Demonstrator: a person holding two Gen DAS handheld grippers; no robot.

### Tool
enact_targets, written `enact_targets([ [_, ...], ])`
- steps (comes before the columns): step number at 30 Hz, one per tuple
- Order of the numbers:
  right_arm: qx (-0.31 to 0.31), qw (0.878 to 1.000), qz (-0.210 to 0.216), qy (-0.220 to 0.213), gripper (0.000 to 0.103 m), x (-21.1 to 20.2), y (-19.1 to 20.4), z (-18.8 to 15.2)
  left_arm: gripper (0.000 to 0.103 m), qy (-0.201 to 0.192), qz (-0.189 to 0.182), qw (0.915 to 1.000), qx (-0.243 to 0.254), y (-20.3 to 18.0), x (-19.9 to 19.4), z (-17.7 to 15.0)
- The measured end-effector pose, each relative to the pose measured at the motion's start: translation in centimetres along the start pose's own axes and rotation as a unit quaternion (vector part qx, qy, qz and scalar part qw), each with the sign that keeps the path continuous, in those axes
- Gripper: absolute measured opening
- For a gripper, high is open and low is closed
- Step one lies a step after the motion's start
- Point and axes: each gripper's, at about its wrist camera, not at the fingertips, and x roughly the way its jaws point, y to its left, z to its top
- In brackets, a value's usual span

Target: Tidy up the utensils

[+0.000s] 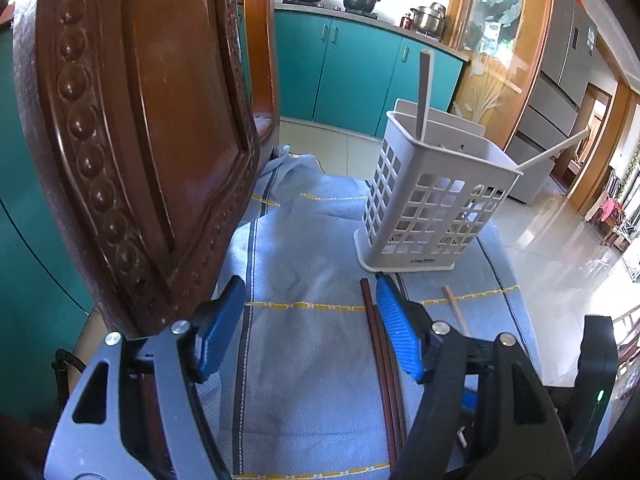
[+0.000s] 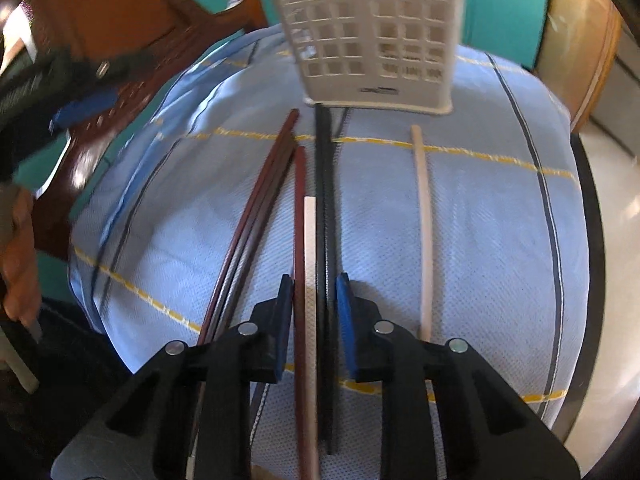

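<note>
the left claw (image 1: 310, 320) is wide apart w/ nothing in it. it hangs over a blue cloth (image 1: 304, 380) on the counter. two brown sticks (image 1: 384, 368) lie on the cloth just by its right pad (image 1: 396, 332). a big brown wood chair (image 1: 132, 120) stands close on the left.

a white basket (image 1: 432, 196) w/ holes stands upright on the cloth, a bit past the claw. two pale sticks (image 1: 424, 96) poke up out of it. one leans out to the right. one more pale stick (image 1: 456, 308) lies on the cloth near the basket's foot.

the right claw (image 2: 314, 312) points down at the cloth (image 2: 480, 220). its pads are close together around three sticks: a brown stick (image 2: 299, 216), a white stick (image 2: 310, 264) & a black stick (image 2: 325, 200). can't tell if the pads press on them yet. two more brown sticks (image 2: 256, 208) lie to the left, side by side. a pale stick (image 2: 426, 216) lies alone to the right, apart from the rest. the basket (image 2: 372, 36) is at the far end, w/ the black stick's tip touching its foot.

a hand (image 2: 18, 256) shows at the left edge. this view is a bit blurry.
</note>
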Motion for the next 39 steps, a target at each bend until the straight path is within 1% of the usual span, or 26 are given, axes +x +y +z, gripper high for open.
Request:
enact_targets([
  [2,0.011,1.000,0.004,-0.006,0.022,0.0,-0.3,0.2,0.069,0.004,-0.001,1.0000,0.002,-0.1,0.2,-0.1],
  [4,0.011,1.000,0.005,-0.014,0.018,-0.4,-0.3,0.2,0.069,0.007,-0.002,1.0000,0.004,-0.2,0.3,-0.2],
  [7,0.007,1.000,0.005,-0.023,0.017,-0.9,-0.4,0.3,0.070,0.013,-0.002,0.9999,0.009,-0.4,0.6,-0.3],
  [10,0.006,1.000,-0.003,-0.024,0.017,-1.0,-0.6,0.2,0.072,0.017,-0.001,0.9997,0.015,-0.7,0.9,-0.5],
  [13,0.007,0.999,-0.021,-0.035,0.018,-1.3,-0.8,0.4,0.073,0.028,-0.001,0.9993,0.023,-1.1,1.3,-0.8],
  [16,0.005,0.997,-0.049,-0.058,0.019,-1.9,-1.2,0.9,0.073,0.039,0.001,0.9986,0.035,-1.6,1.9,-1.2],
  [17,0.007,0.996,-0.059,-0.064,0.020,-2.0,-1.4,1.0,0.073,0.045,0.002,0.9982,0.039,-1.7,2.1,-1.4],
  [18,0.013,0.995,-0.069,-0.068,0.026,-2.1,-1.8,1.2,0.073,0.055,0.000,0.9975,0.044,-2.0,2.4,-1.7],
  [19,0.018,0.995,-0.072,-0.068,0.031,-2.1,-2.2,1.2,0.073,0.062,-0.004,0.9970,0.045,-2.1,2.7,-1.9],
  [22,0.032,0.994,-0.087,-0.058,0.036,-1.6,-3.0,1.4,0.073,0.089,-0.019,0.9946,0.050,-2.7,3.6,-2.7],
  [27,0.030,0.994,-0.100,-0.039,0.039,-0.9,-3.3,1.1,0.073,0.123,-0.021,0.9898,0.069,-3.8,4.9,-4.0],
  [29,0.030,0.994,-0.100,-0.032,0.040,-0.5,-3.3,1.0,0.074,0.128,-0.018,0.9888,0.075,-3.9,5.1,-4.2],
  [31,0.035,0.995,-0.089,-0.023,0.040,-0.1,-3.5,0.8,0.075,0.133,-0.016,0.9879,0.078,-4.0,5.3,-4.5],
  [33,0.034,0.995,-0.089,-0.024,0.039,-0.1,-3.3,0.7,0.075,0.136,-0.014,0.9874,0.079,-4.1,5.5,-4.6],
  [34,0.034,0.995,-0.085,-0.024,0.038,0.0,-3.3,0.6,0.075,0.138,-0.013,0.9872,0.080,-4.1,5.5,-4.6],
  [35,0.036,0.996,-0.081,-0.023,0.034,0.0,-3.3,0.6,0.075,0.139,-0.013,0.9869,0.080,-4.0,5.6,-4.6],
  [36,0.036,0.996,-0.077,-0.022,0.023,0.1,-3.3,0.5,0.076,0.141,-0.012,0.9868,0.080,-3.9,5.7,-4.6],
  [37,0.033,0.996,-0.077,-0.020,0.015,0.1,-3.1,0.6,0.076,0.143,-0.010,0.9865,0.079,-3.9,5.8,-4.6],
  [39,0.034,0.997,-0.074,-0.019,0.008,0.1,-3.1,0.6,0.076,0.145,-0.009,0.9864,0.078,-3.7,5.9,-4.6],
])
